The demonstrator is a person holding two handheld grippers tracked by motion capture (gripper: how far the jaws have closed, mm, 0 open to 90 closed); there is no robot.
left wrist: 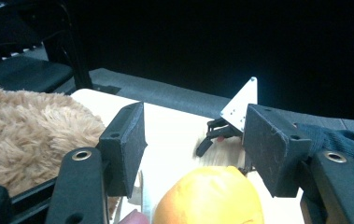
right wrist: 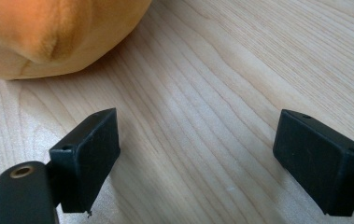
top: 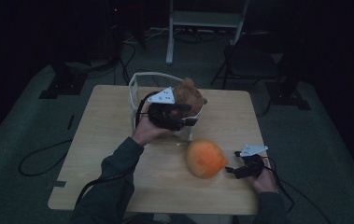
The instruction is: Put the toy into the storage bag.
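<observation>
No brand, label or readable writing anywhere.

Wooden table point(top: 118, 186) lit, all else around it dark. White basket point(top: 139, 79) standing toward the far edge, left of centre, with a brown plush bear point(top: 189, 95) sitting in it and rising above the rim. Left gripper point(top: 191, 122) hovering at the near right side of the basket, just beside the bear; jaws apart with nothing between them in the left gripper view, fur lying outside the left jaw. Touching the fur or not: cannot tell.

Orange soft ball point(top: 205, 158) lying on the table near the middle of the near half, well clear of every edge. Right gripper point(top: 228, 171) resting low on the table just right of the ball, pointing at it, jaws wide apart over bare wood, ball beyond the tips and apart from them.

Open tabletop at the left half and along the near edge; a strip of free wood also right of the basket.

Basket's near wall hidden behind the left hand point(top: 146, 133). Floor, chair point(top: 249, 60) and stands behind the table barely legible in the dark. Ball cut off at the frame edge in both gripper views.
</observation>
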